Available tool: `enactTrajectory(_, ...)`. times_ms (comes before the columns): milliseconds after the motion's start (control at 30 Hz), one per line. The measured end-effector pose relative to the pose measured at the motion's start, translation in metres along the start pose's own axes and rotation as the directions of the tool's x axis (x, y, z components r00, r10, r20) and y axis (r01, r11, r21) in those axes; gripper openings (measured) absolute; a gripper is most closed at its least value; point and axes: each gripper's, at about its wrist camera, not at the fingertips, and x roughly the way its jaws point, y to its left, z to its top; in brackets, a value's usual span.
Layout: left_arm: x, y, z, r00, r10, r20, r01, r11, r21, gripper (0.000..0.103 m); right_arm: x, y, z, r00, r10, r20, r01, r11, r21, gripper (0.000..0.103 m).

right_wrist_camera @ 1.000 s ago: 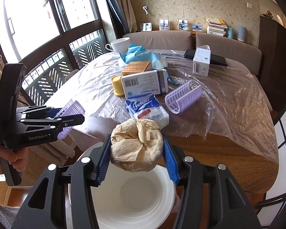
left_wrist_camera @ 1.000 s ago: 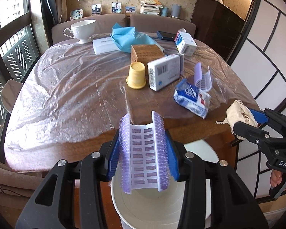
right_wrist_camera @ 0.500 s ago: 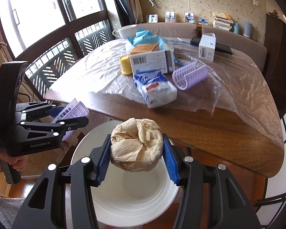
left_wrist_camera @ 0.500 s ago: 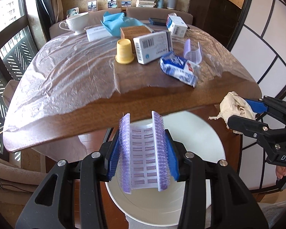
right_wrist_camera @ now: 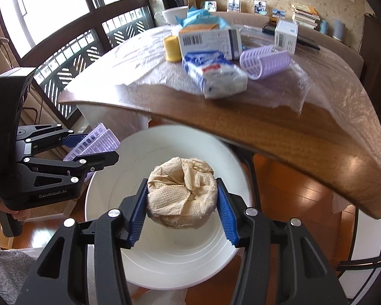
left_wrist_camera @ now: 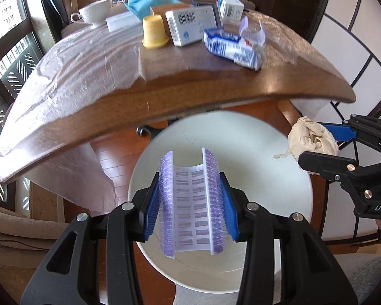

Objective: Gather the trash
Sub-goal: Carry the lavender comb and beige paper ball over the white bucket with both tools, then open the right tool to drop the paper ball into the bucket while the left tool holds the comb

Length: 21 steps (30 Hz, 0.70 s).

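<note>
The left gripper [left_wrist_camera: 190, 203] pinches a purple tray [left_wrist_camera: 190, 203] and the right gripper [right_wrist_camera: 181, 199] pinches a paper wad [right_wrist_camera: 181, 190]; both hang over the white bin [left_wrist_camera: 279, 157], which stands on the floor just under the tabletop's near edge. This looks like the drop-off step: next, each pair of jaws should spread so the trash falls inside the rim. A second ago both grippers were higher, level with the tabletop [left_wrist_camera: 216, 89]; they have since sunk toward the bin. A blue packet [left_wrist_camera: 231, 48] remains near that edge.
</note>
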Motion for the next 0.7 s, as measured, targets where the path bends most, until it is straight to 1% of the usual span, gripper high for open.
enactTrajectory(233,0.018,-0.002,-0.013,0.999,0.008,-0.045,-0.008,1.0,0.005,0.045,0.02,0.002,-0.01,0.999,0.002,-0.053,-0.003,1.0,-0.015,0.05)
enactTrajectory(633,0.044,-0.004,-0.026,0.995,0.009,-0.101,-0.008,1.0,0.012,0.045,0.051,0.006,-0.015,0.994,0.012,-0.111,-0.016,0.999,-0.033,0.05)
enactTrajectory(700,0.051,-0.007,-0.024,0.994,0.007,-0.11,-0.006,1.0,0.013,0.045,0.057,0.006,-0.016,0.992,0.011,-0.122,-0.015,0.999,-0.031,0.05)
